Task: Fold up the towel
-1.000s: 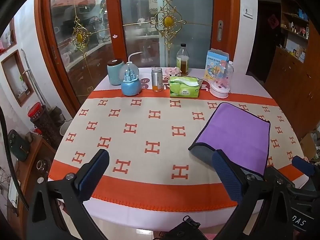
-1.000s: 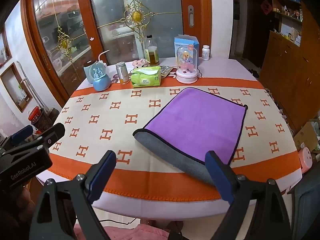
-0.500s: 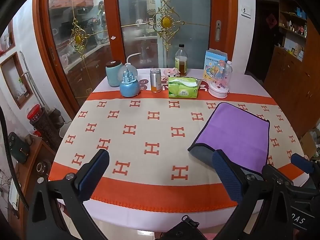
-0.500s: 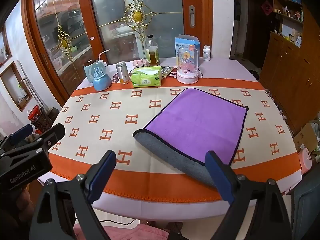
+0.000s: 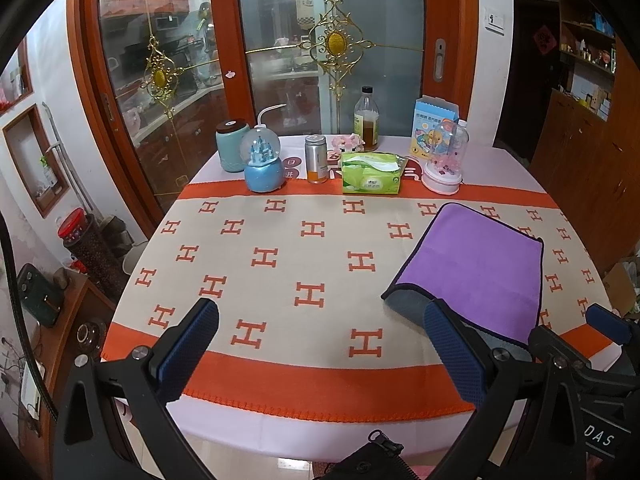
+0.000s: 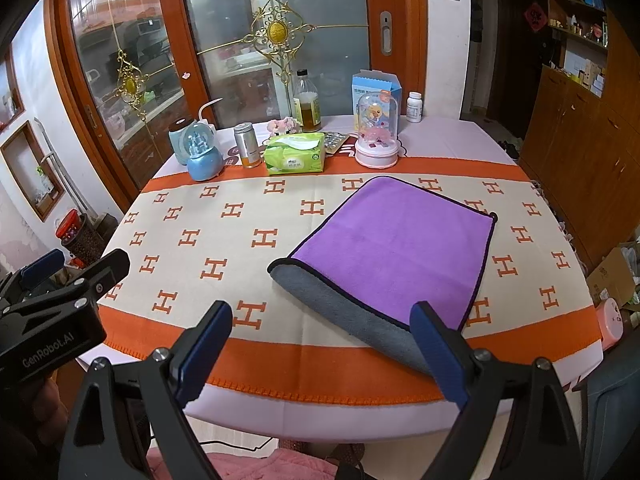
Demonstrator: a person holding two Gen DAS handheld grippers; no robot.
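Note:
A purple towel with a grey underside lies folded over on the right half of the table; its grey lower layer shows at the near edge. It also shows in the left wrist view. My right gripper is open and empty, held over the table's near edge in front of the towel. My left gripper is open and empty, over the near edge to the left of the towel. Each gripper's body shows in the other's view, the left one and the right one.
The table wears a beige cloth with orange H marks and orange borders. Along its far side stand a snow globe, a can, a green tissue pack, a bottle, a dome toy and a box.
Both grippers have drawn back and up slightly, so the table sits a little lower in view. The towel has not moved.

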